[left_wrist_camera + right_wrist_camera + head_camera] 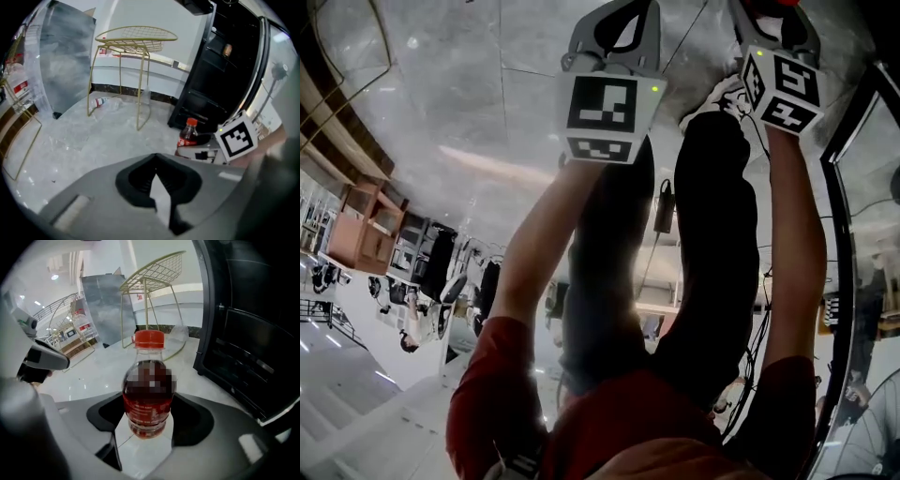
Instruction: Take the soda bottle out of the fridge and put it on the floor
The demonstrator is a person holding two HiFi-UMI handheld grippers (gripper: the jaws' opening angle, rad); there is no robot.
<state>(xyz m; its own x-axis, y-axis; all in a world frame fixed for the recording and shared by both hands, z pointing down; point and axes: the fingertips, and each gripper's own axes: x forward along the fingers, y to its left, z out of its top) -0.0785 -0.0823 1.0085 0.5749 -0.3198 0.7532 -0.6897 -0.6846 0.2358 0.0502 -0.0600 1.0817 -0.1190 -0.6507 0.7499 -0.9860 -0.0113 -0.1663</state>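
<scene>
Right gripper view: my right tool (148,419) is clamped on the soda bottle (149,385). I hold it upright and cap up, out of the fridge (243,357), to stand it on the floor (93,376). My left tool (157,187) has its jaws together, empty, held aside.

Clear smooth plastic soda bottle (147,404) noted, red plastic cap (149,339) matt. Pale marble-look floor (84,136) seen polished and glossy. Gold wire table (136,40) judged shiny metal. Black fridge (206,93) casing seen glossy. Red sleeve (492,394) judged matt cloth.
</scene>
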